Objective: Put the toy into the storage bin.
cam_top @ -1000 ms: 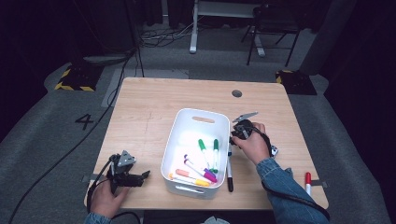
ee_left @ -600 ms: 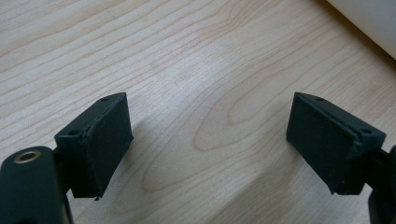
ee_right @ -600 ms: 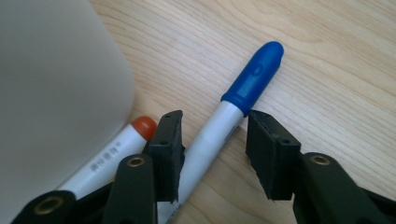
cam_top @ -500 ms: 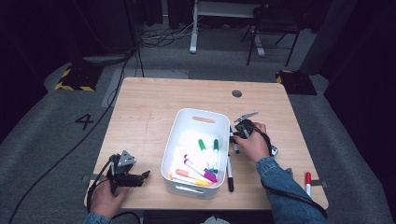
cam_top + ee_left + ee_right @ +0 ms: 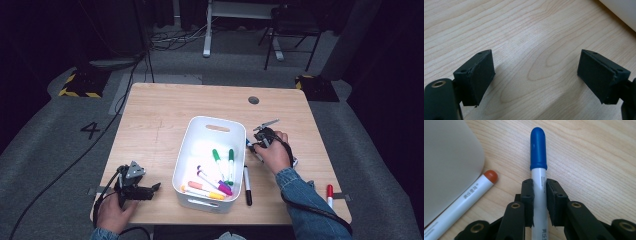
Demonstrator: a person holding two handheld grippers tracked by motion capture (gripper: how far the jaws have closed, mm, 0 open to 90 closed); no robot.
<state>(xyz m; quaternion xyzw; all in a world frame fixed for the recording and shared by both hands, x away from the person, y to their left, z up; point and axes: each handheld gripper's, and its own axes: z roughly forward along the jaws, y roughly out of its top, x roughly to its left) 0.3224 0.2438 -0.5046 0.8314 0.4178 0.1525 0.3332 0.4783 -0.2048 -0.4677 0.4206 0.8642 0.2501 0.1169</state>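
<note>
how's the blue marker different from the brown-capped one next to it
The blue marker is clamped in the right gripper; the brown-capped marker lies loose on the table. The blue cap is long, the brown cap a short tip. The brown-capped marker lies right beside the white bin; the blue one is farther off. Both have white printed barrels.

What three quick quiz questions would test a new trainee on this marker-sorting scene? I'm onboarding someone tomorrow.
1. True or false: the right gripper is shut on the blue-capped marker.
2. Which marker lies on the table beside the white bin in the right gripper view? A) green-capped B) brown-capped C) purple-capped
3. Fill in: the left gripper has its jaws ____ over bare wood.

Key: 1 true. 2 B, the brown-capped marker. 3 open.
</note>
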